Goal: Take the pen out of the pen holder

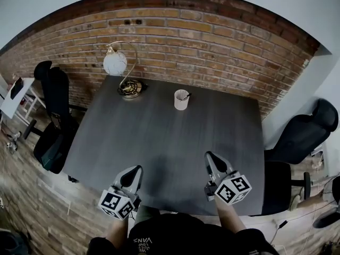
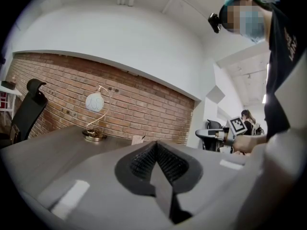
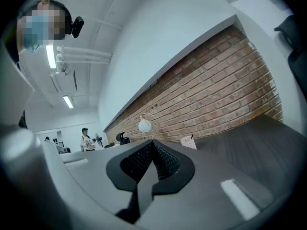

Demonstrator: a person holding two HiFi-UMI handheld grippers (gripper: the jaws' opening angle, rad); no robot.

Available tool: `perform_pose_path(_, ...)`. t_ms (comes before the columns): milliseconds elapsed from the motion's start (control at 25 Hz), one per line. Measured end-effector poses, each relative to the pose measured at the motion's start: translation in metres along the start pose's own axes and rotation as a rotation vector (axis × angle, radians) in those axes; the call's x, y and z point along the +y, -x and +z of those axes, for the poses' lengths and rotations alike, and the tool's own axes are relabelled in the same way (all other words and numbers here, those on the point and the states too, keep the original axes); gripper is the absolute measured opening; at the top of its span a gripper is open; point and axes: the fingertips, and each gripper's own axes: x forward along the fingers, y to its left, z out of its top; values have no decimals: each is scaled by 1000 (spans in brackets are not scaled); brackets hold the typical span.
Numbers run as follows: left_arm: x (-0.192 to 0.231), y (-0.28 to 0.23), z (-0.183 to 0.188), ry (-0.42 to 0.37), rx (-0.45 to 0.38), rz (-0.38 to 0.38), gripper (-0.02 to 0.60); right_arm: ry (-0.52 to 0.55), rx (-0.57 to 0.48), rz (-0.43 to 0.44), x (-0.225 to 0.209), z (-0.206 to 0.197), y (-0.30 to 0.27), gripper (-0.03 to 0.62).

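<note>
Right gripper [image 3: 153,142]: jaws pressed together with nothing between them, pointing level across the table.
Table [image 3: 259,143]: dark grey top that runs up to the brick wall [image 3: 220,90].
Pen holder [image 3: 188,142]: small pale cup standing near the wall, well apart from the jaws.
Pen [image 3: 192,137]: dark end poking above the holder's rim.
Lamp [image 3: 144,125]: white globe on a curved wire arm, left of the holder.
Background: a person [image 3: 87,139] stands far off at left, under ceiling strip lights [image 3: 50,56].

Office rm: dark desk [image 1: 159,137], swivel chairs [image 1: 53,105], brick wall [image 1: 212,41], strip lights [image 3: 50,55].
</note>
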Motion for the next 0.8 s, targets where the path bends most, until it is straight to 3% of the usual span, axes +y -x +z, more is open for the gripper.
perform_pose_path(200,15,-13,2,13,11,-23,37,4,-3,-8,-3,-2,-20,2)
perform_pose_path(600,52,-45,19,19,40,-142,37,35,-34,-110,-17,8,-71,2)
perform_pose_path(800,76,-51,24,33,60,-158,37,57,-41,-138,-23,15,-108,3)
